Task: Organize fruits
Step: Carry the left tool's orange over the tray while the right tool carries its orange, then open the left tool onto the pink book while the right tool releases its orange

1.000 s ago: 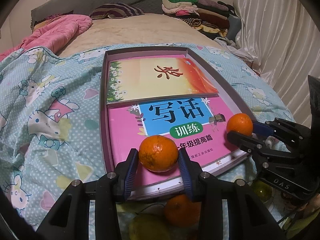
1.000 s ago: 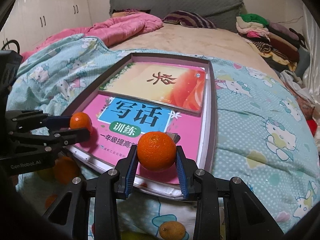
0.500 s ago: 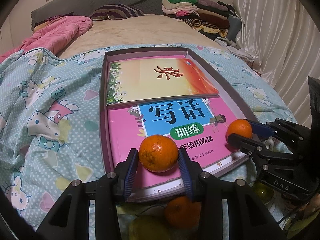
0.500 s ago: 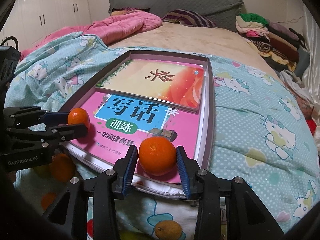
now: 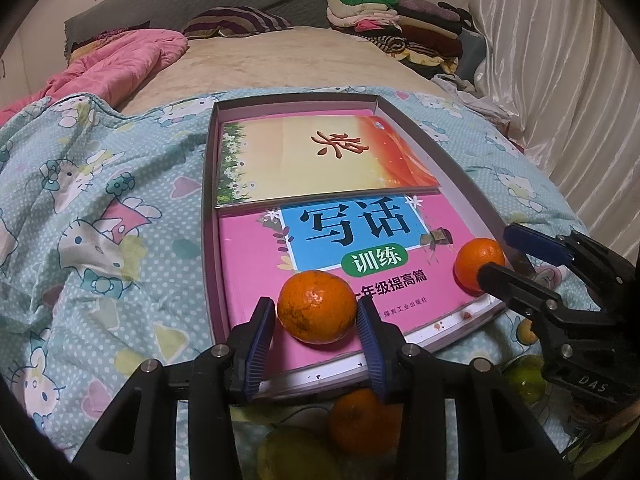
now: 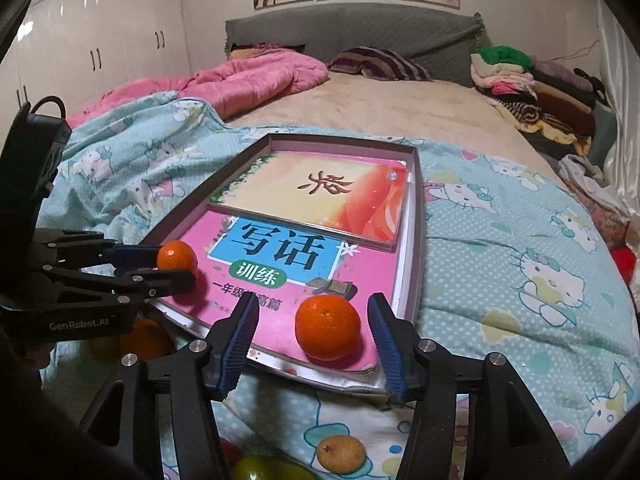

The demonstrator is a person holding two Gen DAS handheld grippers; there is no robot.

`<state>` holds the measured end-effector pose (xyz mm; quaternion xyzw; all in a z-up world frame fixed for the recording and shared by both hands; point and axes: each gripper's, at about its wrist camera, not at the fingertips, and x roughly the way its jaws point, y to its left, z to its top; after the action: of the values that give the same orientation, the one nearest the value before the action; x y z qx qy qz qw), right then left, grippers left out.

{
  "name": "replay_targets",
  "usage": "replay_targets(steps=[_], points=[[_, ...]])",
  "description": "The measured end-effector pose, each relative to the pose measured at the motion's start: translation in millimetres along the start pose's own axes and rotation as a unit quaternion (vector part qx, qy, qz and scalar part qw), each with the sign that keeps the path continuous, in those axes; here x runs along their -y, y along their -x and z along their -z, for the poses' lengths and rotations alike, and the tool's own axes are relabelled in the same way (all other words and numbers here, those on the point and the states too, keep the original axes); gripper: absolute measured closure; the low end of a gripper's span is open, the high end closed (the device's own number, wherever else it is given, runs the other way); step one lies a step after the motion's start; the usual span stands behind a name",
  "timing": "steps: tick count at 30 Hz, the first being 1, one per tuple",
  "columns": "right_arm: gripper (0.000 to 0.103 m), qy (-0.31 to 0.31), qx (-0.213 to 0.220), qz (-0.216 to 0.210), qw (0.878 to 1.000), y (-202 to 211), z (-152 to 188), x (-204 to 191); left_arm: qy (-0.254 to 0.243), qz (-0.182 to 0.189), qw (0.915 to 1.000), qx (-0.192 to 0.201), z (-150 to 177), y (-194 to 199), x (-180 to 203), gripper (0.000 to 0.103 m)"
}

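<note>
A: Where are the oranges?
B: Both on the pink book (image 5: 256, 264) in the tray (image 5: 208, 216). The right gripper (image 6: 316, 340) is opening, fingers clear of its orange (image 6: 327, 333); the left gripper (image 5: 316, 334) pinches the other orange (image 5: 316, 307).
A: What's left?
B: Loose fruit (image 5: 362, 422) below the tray.

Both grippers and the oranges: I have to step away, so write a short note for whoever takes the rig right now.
Left gripper: shut on its orange, low over the pink book.
Right gripper: jaws opening, pads clear of its orange, which rests on the same book inside the tray.
Done: one orange set down.
Left: release the left orange; more fruit lies on the bedspread below the tray, including a green fruit.
</note>
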<state>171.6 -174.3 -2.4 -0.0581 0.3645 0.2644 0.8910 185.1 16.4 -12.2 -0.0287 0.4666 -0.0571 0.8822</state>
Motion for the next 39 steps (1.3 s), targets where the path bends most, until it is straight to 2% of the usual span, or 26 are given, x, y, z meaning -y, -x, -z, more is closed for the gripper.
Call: replay_targets(steps=[4,12,24,29,39], points=[[0.041,-0.007,0.004,0.002,1.000,4.5,0.9,3.6,-0.003,-0.005,0.9999,0.010,-1.0,7.0,0.7,0.058],[0.036,-0.009,0.011,0.007,1.000,13.4,4.2,5.2,-0.001,-0.012,0.9996,0.026,-3.9,19.5,-0.9,0.041],[0.034,-0.020,0.043,0.014,0.999,39.8,3.4,15.6,0.028,-0.009,0.9982,0.052,-8.8,46.4,-12.1,0.021],[0.033,-0.026,0.055,0.018,0.998,53.0,3.2,21.9,0.023,-0.009,0.9972,0.071,-7.0,63.7,-9.8,0.020],[0.032,-0.031,0.078,0.023,0.996,75.8,4.3,25.1,0.017,0.004,0.9962,0.086,2.7,82.3,-2.4,0.019]])
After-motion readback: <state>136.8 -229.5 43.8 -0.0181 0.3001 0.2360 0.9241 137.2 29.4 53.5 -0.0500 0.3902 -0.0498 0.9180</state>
